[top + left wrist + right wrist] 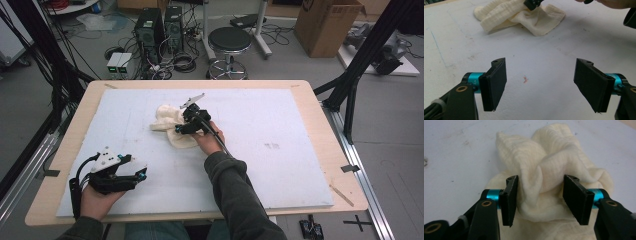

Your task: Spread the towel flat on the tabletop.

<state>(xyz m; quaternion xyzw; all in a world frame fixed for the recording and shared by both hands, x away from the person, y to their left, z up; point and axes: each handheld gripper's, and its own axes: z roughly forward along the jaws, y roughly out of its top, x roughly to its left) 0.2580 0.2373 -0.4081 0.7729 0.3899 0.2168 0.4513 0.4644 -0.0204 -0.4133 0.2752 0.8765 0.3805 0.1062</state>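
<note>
1. A cream cloth (170, 124), soft and loosely woven, lies bunched on the white foam board (280, 165), a little toward eleven o'clock of the board's centre. In the left gripper view the same cloth sits at twelve o'clock, folded over itself, one flap spread toward two o'clock.

2. The right gripper (540, 197) sits on the cloth. Its jaws straddle a raised fold: the jaw at nine o'clock touches the fabric, the one at three o'clock stands just beside it or barely touching. The fold bulges between them, so the jaws are part-closed around it and, in my judgement, not yet clamped.

3. The left gripper (544, 82) rests near the board's seven o'clock corner, well apart from the cloth, its jaws spread wide over bare foam with nothing between them. A small reddish speck (525, 79) lies on the board ahead of them.

4. The wooden table (325, 130) frames the board.

5. What could go wrong, judged from here:
   - The jaws may close on the top layer alone, so a lift drags out one ply and leaves the bundle behind.
   - The bite is near the fold's crest; limp fabric could slide out as it tightens.
   - The jaws reach low, so a downward push could scrape the foam.
   - With the left gripper away, nothing pins the cloth, and it may skid toward twelve o'clock.
</note>
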